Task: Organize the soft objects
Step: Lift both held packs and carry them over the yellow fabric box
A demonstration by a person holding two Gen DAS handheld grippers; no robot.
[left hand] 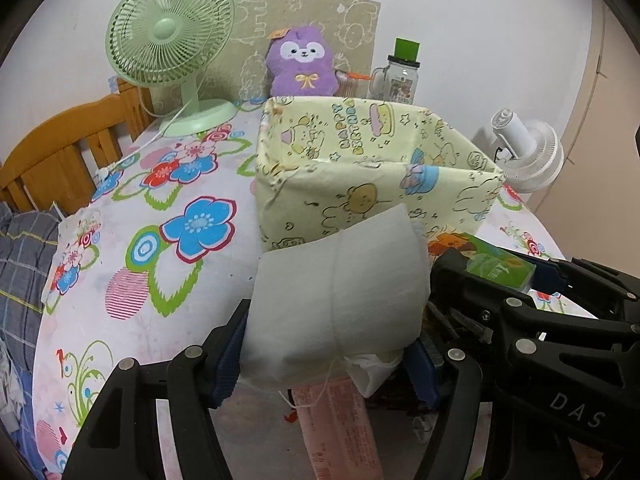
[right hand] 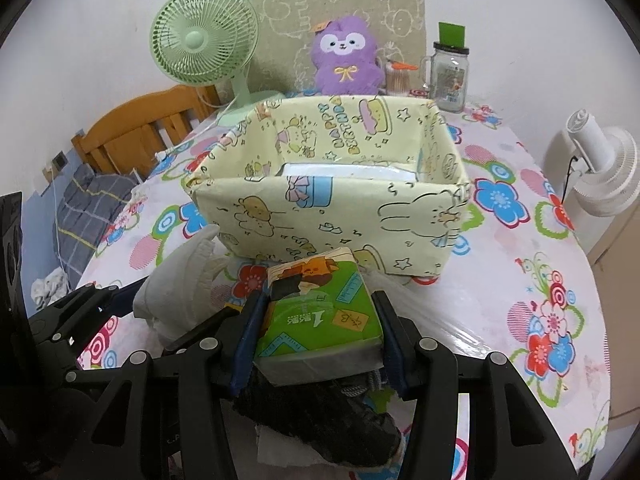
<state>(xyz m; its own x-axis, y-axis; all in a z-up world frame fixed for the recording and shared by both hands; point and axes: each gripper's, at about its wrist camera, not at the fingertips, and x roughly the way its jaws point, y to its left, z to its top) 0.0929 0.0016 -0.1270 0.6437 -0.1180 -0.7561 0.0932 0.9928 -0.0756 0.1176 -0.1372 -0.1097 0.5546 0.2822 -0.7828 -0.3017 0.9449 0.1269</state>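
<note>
A yellow cartoon-print fabric box stands open on the floral table, with a white packet lying inside. My left gripper is shut on a white padded cloth and holds it just in front of the box's near left corner. My right gripper is shut on a green tissue pack and holds it before the box's front wall. The right gripper with the tissue pack also shows in the left wrist view. The white cloth shows at the left of the right wrist view.
A green desk fan, a purple plush and a glass jar with a green lid stand behind the box. A white fan is at the right edge. A pink packet and a dark cloth lie under the grippers.
</note>
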